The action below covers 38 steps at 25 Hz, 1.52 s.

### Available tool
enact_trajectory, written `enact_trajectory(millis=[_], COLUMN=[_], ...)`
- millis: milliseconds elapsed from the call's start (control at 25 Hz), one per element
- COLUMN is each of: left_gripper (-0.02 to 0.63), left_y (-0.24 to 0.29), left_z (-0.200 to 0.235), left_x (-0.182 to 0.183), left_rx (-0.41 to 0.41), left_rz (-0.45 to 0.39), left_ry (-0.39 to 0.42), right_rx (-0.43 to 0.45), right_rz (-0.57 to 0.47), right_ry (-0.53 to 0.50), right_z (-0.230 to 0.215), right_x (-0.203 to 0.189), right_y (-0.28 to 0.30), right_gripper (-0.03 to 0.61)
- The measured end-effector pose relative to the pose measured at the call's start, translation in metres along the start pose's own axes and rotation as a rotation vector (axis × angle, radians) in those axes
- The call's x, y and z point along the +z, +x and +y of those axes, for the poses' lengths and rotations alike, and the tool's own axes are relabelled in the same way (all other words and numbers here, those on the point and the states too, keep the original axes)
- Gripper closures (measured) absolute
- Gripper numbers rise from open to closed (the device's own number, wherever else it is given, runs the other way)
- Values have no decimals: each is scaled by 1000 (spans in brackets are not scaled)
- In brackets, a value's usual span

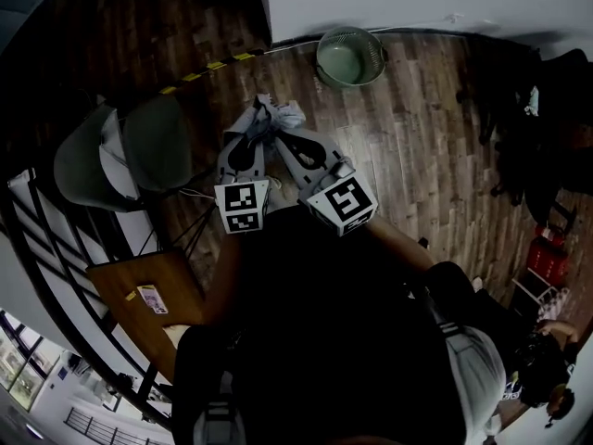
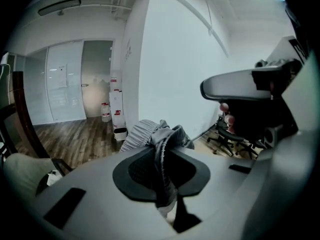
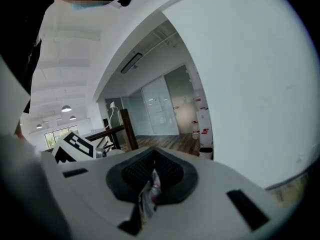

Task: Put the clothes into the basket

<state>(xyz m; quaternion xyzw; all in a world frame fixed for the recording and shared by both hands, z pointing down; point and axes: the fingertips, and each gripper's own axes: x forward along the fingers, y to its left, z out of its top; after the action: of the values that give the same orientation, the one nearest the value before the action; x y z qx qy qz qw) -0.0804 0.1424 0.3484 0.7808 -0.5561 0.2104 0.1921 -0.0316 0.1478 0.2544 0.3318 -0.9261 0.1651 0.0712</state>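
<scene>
A grey garment hangs bunched in the air between my two grippers, above the wooden floor. In the head view my left gripper and right gripper meet at it side by side. The left gripper view shows grey cloth clamped between the shut jaws of that gripper, spilling over the tips. In the right gripper view a thin pale fold of cloth is pinched in the shut right gripper. The round green basket stands on the floor beyond the garment, near the white wall.
Two grey-green chairs stand at the left, by a wooden table and a dark railing. Dark office chairs and bags sit at the right, with a red extinguisher. Another person is at the lower right.
</scene>
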Motion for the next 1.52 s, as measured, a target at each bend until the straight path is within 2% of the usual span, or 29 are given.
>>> enact_trajectory(millis=[320,760,1120,1520], left_gripper=[560,560,560,560], left_y=[51,93,135,194], left_z=[-91,-184,-220,-237], left_x=[25,51,55,67], left_rx=[-70,-191,-300,-341], left_rz=[-10,-18,1,43], left_ry=[19,84,113,123], right_rx=[-79,-266,-386,-427], right_rz=[-15,-71,-80,-36], right_ry=[15,66,64,50], right_z=[-70,-150,-193,-256], right_x=[-6,-7,-7,2], right_y=[-75,-147,-167,-163], right_gripper=[568,568,568,568])
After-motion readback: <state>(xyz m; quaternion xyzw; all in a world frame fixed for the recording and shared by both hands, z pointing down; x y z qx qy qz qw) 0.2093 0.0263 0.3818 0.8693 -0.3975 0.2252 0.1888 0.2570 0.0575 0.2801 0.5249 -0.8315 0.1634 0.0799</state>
